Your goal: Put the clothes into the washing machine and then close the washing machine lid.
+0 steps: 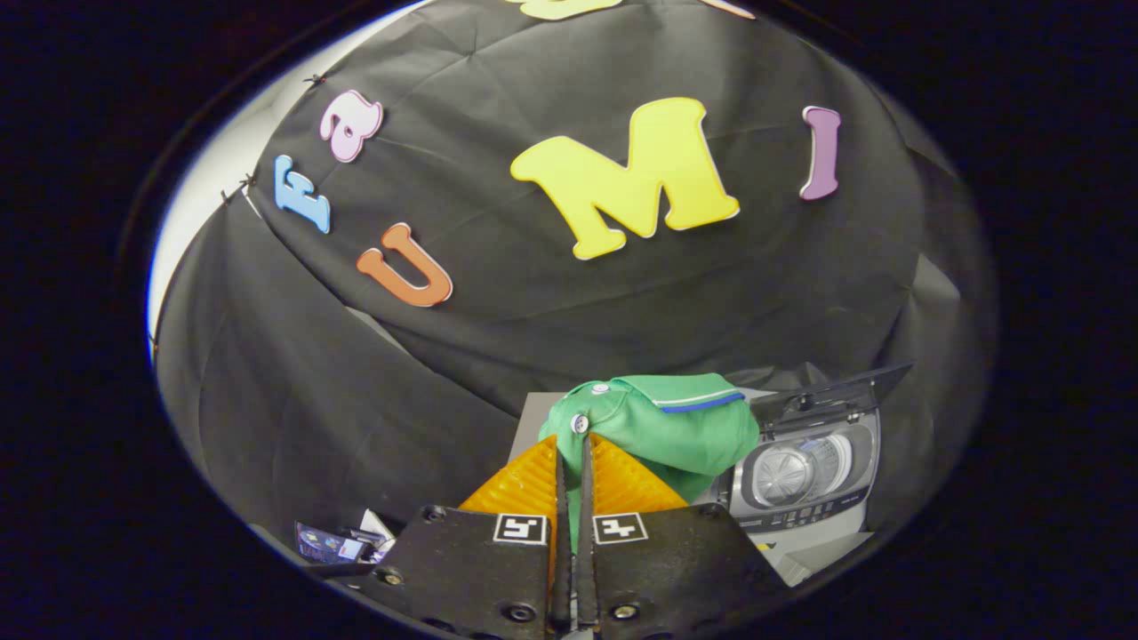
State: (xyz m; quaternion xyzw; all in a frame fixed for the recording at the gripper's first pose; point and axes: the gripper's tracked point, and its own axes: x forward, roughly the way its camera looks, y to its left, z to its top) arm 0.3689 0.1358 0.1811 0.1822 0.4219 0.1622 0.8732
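Surface: pale grey tabletop (530, 418), showing as a narrow strip beyond the tongs, left of the garment. Black creased cloth booth wall (373, 382) rising behind everything; white strip of room (200, 191) peeking past its far-left edge.

Garment: green polo shirt with white buttons and a blue-and-white-trimmed collar (662, 427), bunching just ahead of the fingertips and hanging from them. Collar pointing away and to the right; long axis not readable in the crumpled bundle.

Tongs (573, 444): two fingers (533, 484) lying nearly together, pinching a fold of the shirt near a button, a sliver of green fabric showing in the slit between them.

Machine: small grey top-loading toy washing machine (805, 476), sitting right of the fingers, beside the shirt; dark lid (836, 391) standing raised, round drum opening facing up. Left flank hiding behind the shirt.

Small printed papers (338, 542) lying left of the tongs, too blurred to identify.
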